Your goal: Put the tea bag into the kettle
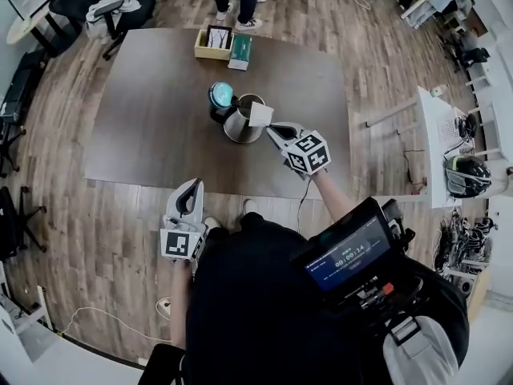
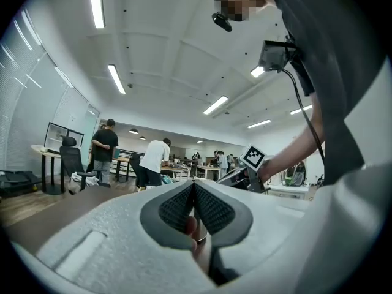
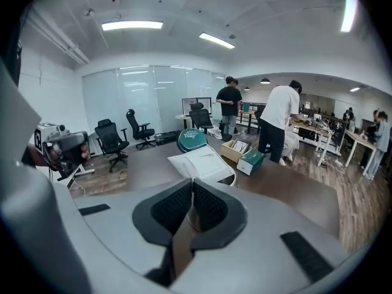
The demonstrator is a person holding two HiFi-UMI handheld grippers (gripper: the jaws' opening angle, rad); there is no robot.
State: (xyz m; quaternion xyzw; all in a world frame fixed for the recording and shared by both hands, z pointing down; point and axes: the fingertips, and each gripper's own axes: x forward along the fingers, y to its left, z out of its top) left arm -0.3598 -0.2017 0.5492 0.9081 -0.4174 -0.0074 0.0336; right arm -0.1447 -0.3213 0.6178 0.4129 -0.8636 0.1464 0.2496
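Note:
A steel kettle (image 1: 239, 124) stands mid-table with its teal lid (image 1: 220, 95) flipped open. A white square tea bag (image 1: 260, 114) hangs over the kettle's mouth, pinched at its corner by my right gripper (image 1: 272, 127). In the right gripper view the tea bag (image 3: 199, 163) spreads just beyond the shut right gripper (image 3: 192, 185), with the teal lid (image 3: 192, 139) behind it and the kettle body mostly hidden. My left gripper (image 1: 192, 184) is held below the table's front edge, shut with nothing in it; in its own view the left gripper (image 2: 193, 188) points across the room.
A wooden box (image 1: 213, 43) and a green carton (image 1: 240, 51) sit at the far edge of the dark table (image 1: 152, 127). Office chairs (image 1: 104, 6) and standing people are beyond it. A white desk (image 1: 437, 143) is at the right.

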